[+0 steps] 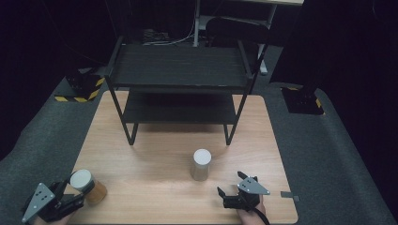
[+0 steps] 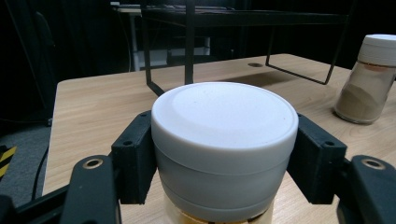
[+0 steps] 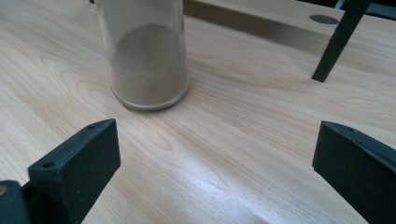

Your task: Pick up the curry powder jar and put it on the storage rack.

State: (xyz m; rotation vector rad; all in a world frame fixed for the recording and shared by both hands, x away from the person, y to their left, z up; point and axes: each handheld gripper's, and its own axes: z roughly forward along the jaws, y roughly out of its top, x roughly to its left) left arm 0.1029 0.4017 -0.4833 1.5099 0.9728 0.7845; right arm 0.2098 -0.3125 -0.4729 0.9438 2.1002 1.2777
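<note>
Gripping the white-lidded amber jar (image 2: 224,149) at 7 o'clock, left gripper (image 1: 70,197) clamped on its lid; right gripper (image 1: 233,193) gaping, grey powder jar (image 1: 202,165) untouched; shelving seemingly left.

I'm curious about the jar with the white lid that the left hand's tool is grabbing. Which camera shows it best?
The left gripper view: the jar's white lid fills the middle, with a black finger pressed on each side. The high view shows the whole jar, small, tilted at the table's near left corner, with orange-brown contents. The right gripper view looks at the other jar.
</note>
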